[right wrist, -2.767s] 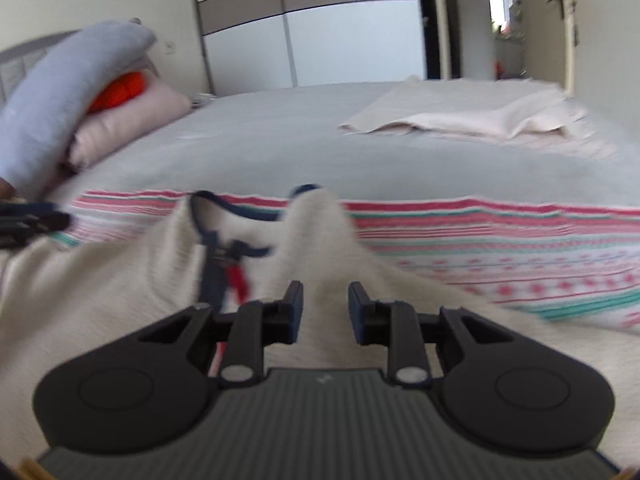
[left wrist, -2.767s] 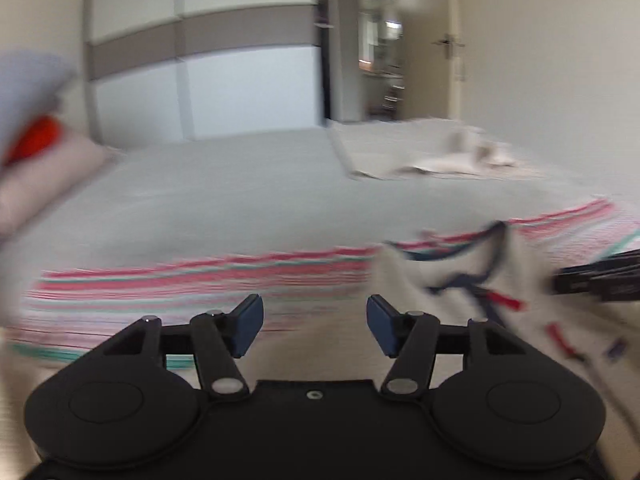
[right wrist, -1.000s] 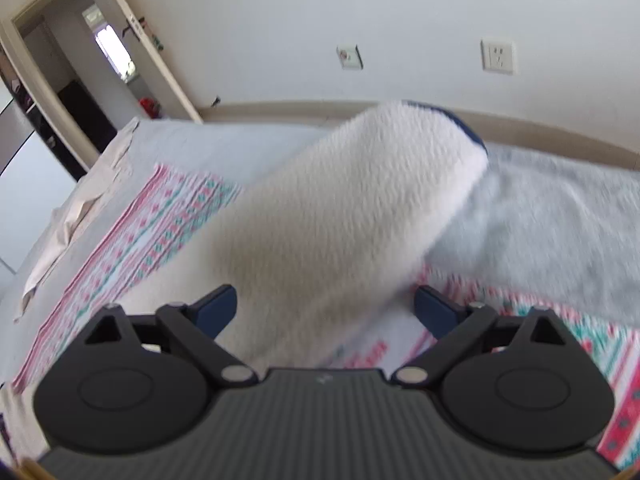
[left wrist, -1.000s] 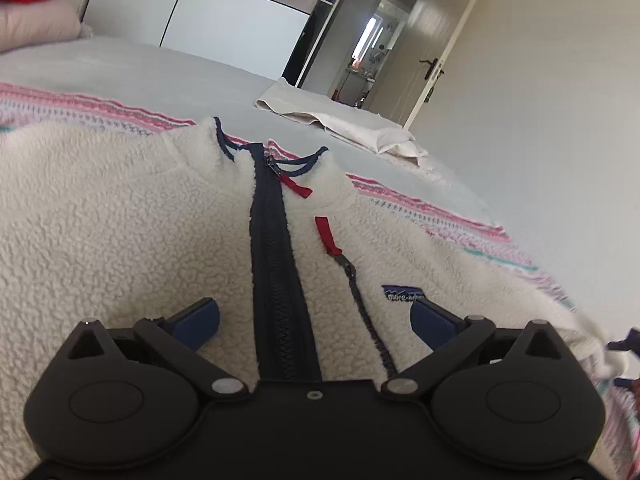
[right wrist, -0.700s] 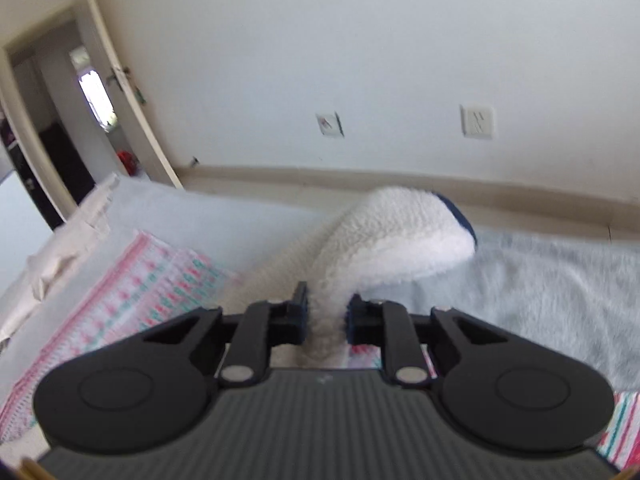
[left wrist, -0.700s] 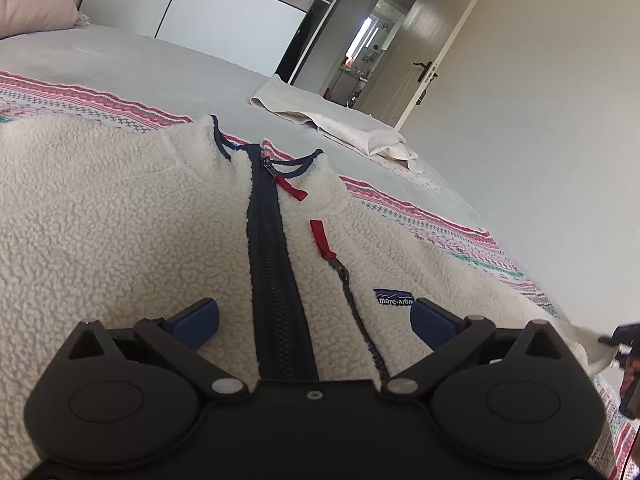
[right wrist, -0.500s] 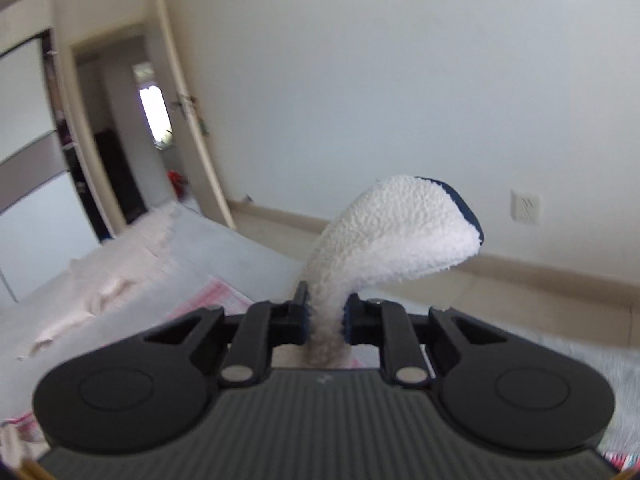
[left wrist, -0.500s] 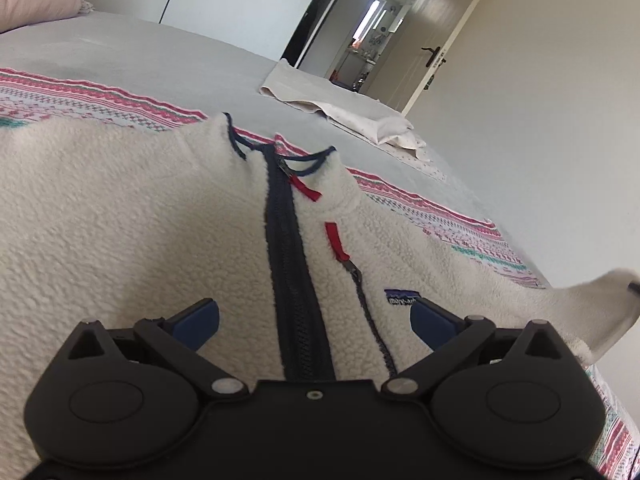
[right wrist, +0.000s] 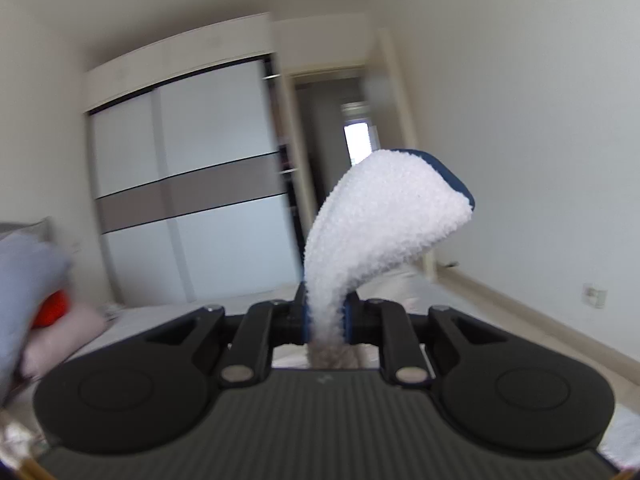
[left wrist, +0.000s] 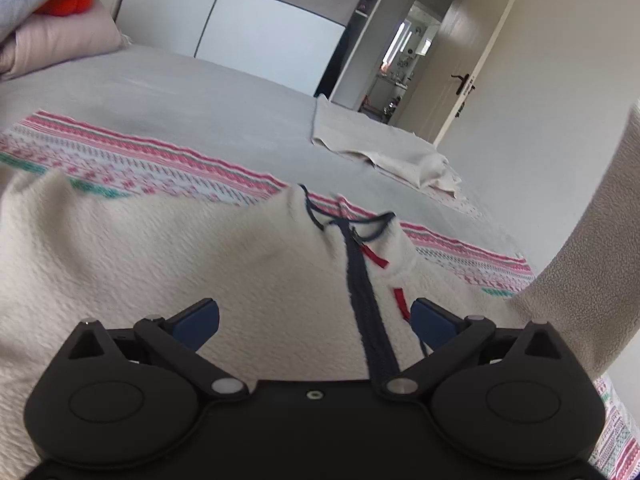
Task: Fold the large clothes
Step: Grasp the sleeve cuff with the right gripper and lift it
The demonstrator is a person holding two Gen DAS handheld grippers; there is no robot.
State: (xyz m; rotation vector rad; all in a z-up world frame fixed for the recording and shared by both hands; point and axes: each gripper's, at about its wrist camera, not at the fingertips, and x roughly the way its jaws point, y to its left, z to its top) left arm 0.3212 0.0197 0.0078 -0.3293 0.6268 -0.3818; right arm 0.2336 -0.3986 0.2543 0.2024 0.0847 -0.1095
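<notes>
Left wrist view: left gripper [left wrist: 314, 316] with jaws spread wide, blue pads [left wrist: 198, 314] apart and nothing between them. It hangs just above the cream fleece jacket [left wrist: 160, 256], which lies face up across the lower half of the frame. Navy zipper [left wrist: 366, 300] runs from the collar down toward the right-hand pad; two red pull tabs [left wrist: 376, 258] sit right of it. Jacket's far edge ends on the striped pink-and-green blanket [left wrist: 132, 160]. Beyond that band the grey bed cover [left wrist: 180, 100] is bare up to the wardrobe [left wrist: 248, 28] at top centre. A folded beige cloth [left wrist: 384, 152] lies at right centre near the far bed edge, well apart from the jacket. Pillows [left wrist: 52, 36] are stacked at upper left. Sleeve [left wrist: 580, 264] rises from the jacket's right side and curves up along the right frame edge, clear of the bed; only plain wall behind it. Open door [left wrist: 472, 64] at upper right.

Right wrist view: right gripper [right wrist: 324, 316] clamped tight on the sleeve [right wrist: 384, 216]; fleece is pinched between the pads and the cuff end, with navy trim, flops up and to the right at frame centre. Jaws have just been closing, with the sleeve between them. Gripper is aimed across the room at the wardrobe [right wrist: 188, 196] and doorway [right wrist: 352, 140]. Pillows [right wrist: 36, 280], blurred, at lower left. Bare floor and skirting board [right wrist: 532, 316] at lower right
</notes>
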